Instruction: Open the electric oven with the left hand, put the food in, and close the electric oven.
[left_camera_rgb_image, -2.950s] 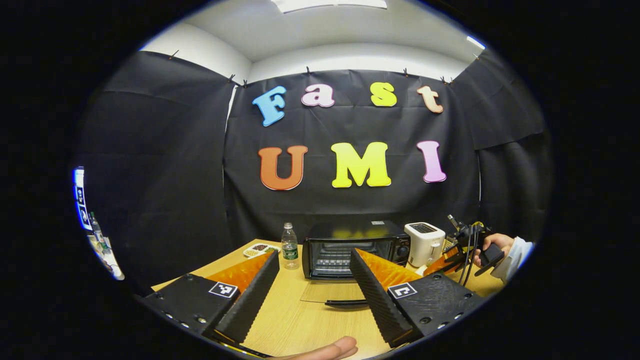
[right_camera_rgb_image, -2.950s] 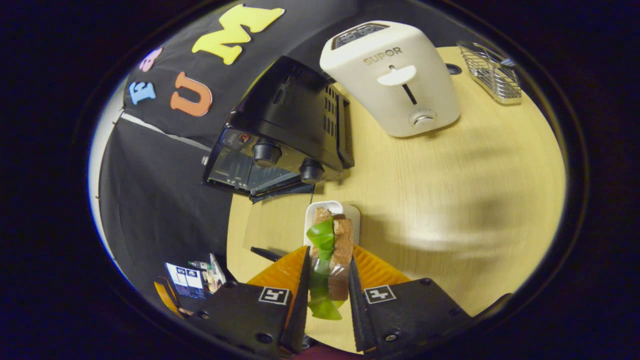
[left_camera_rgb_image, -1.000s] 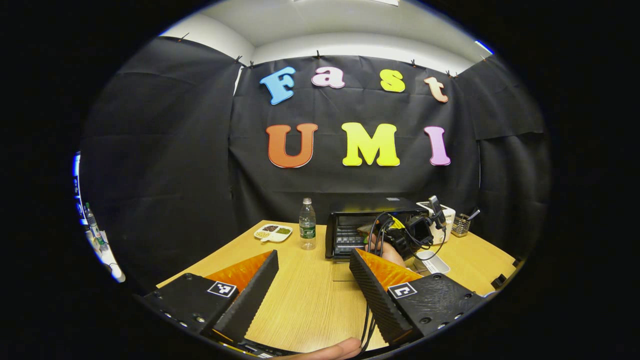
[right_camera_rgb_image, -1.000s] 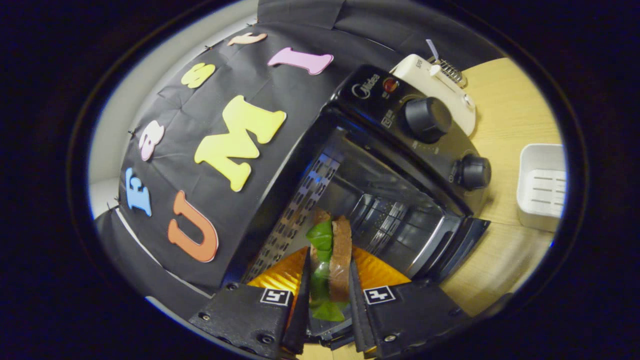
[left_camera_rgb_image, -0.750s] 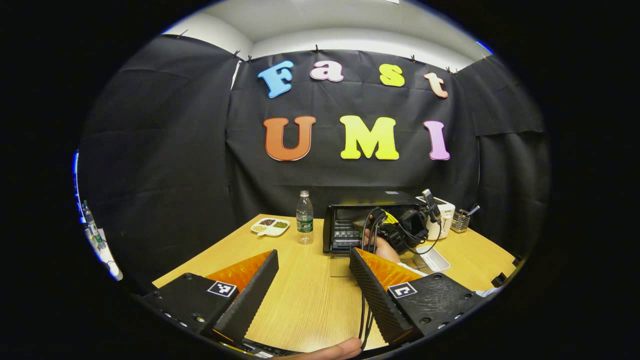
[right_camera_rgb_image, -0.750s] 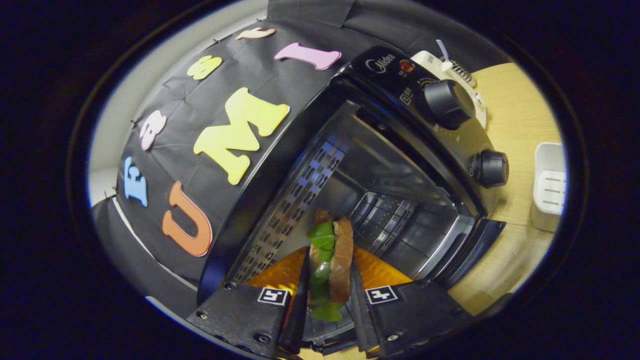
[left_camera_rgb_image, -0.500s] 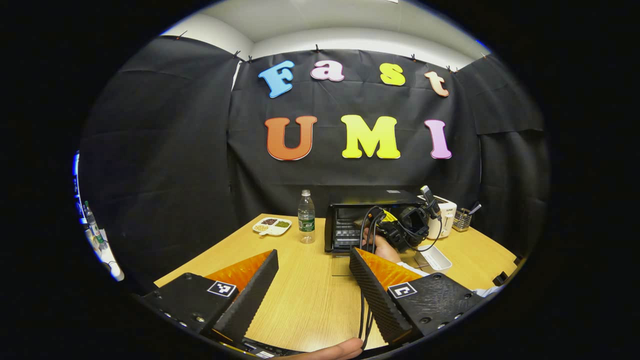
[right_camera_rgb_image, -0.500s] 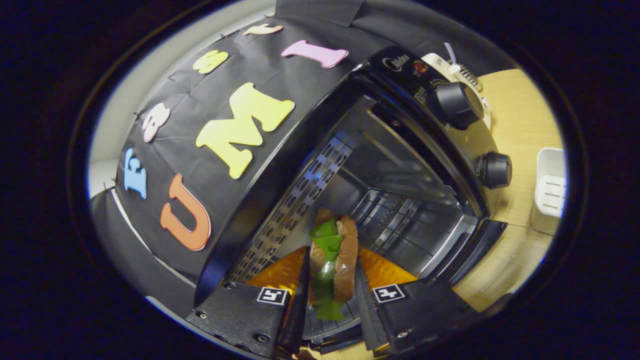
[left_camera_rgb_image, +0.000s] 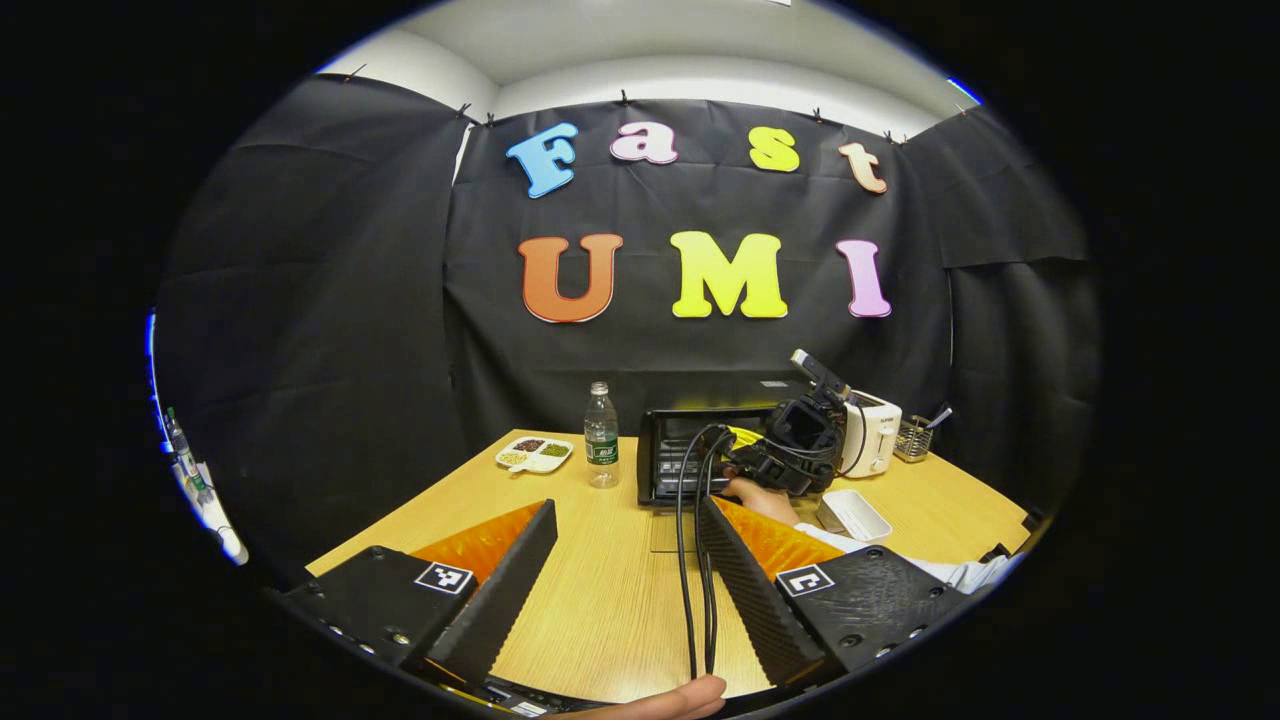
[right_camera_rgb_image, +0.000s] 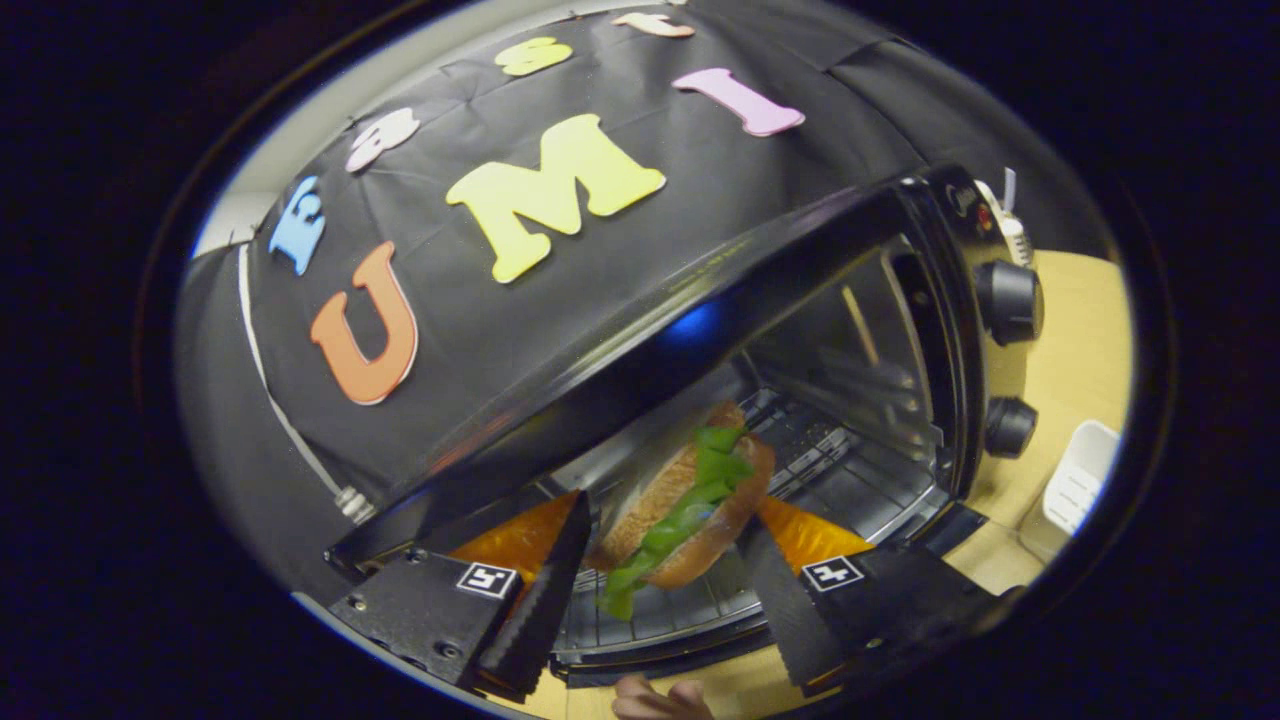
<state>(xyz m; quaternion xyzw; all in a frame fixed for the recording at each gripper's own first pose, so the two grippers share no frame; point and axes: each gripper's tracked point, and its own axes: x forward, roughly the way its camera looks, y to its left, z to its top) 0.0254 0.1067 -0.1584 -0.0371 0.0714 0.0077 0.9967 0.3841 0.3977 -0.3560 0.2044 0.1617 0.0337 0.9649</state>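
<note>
In the left gripper view the wooden worktop (left_camera_rgb_image: 610, 590) fills the lower half of the frame, with the black electric oven (left_camera_rgb_image: 690, 455) at centre, its door down, flanked by a white toaster (left_camera_rgb_image: 868, 445) to its right and a water bottle (left_camera_rgb_image: 601, 435) and a small divided dish (left_camera_rgb_image: 535, 455) to its left. The left gripper (left_camera_rgb_image: 622, 585) sits at the bottom of that frame with its fingers spread wide over bare wood, while the right gripper (right_camera_rgb_image: 655, 590) in the right gripper view reaches into the oven mouth with its fingers parted. The sandwich (right_camera_rgb_image: 685, 505) lies tilted on the wire rack (right_camera_rgb_image: 690, 610) inside the oven, just between those fingers at lower centre, and I cannot tell whether either finger touches it.
</note>
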